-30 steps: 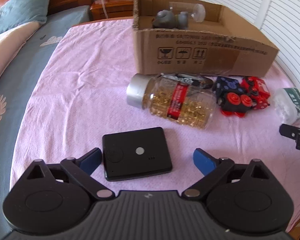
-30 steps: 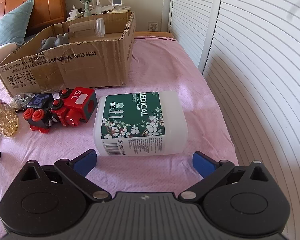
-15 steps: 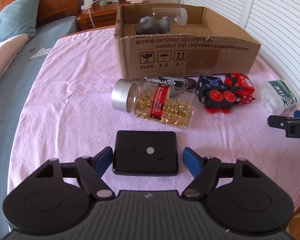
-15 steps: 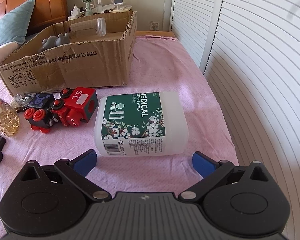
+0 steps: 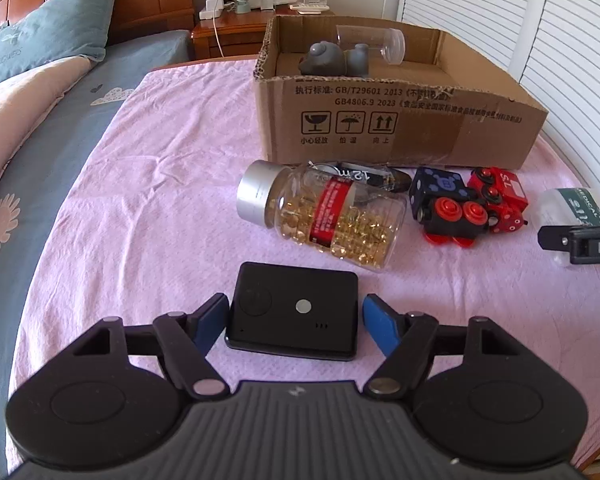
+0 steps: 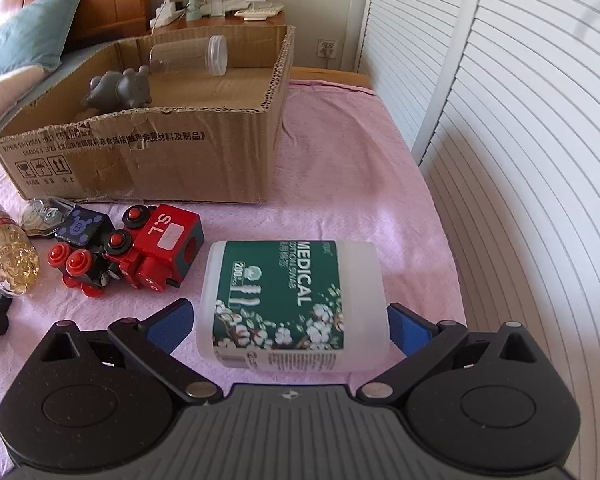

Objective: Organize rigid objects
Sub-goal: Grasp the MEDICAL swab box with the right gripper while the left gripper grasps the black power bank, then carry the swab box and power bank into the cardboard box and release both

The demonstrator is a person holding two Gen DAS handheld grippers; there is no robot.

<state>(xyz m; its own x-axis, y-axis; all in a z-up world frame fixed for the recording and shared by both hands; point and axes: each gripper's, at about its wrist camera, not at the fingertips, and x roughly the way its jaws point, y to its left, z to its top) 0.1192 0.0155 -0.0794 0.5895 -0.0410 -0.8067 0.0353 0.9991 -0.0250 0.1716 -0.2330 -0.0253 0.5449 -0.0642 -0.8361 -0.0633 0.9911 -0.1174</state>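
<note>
My left gripper point(image 5: 294, 322) is open, its blue pads on either side of a flat black box point(image 5: 294, 310) on the pink cloth. The left pad looks against the box; the right pad stands a little off. My right gripper point(image 6: 288, 326) is open around a white cotton swab tub point(image 6: 288, 300) with a green label, a pad close at each side. A capsule bottle point(image 5: 320, 216), a tape measure point(image 5: 364, 176) and a red and black toy train point(image 5: 472, 208) lie before the cardboard box point(image 5: 380, 120).
The cardboard box holds a grey bear figure point(image 5: 328, 60) and a clear jar point(image 5: 376, 42). White louvred doors point(image 6: 520, 140) run along the right. A blue bed with pillows point(image 5: 40, 100) lies left, a nightstand point(image 5: 236, 28) behind.
Both grippers moved forward: the black box and the swab tub now lie between their pads. The left gripper has narrowed around the black box.
</note>
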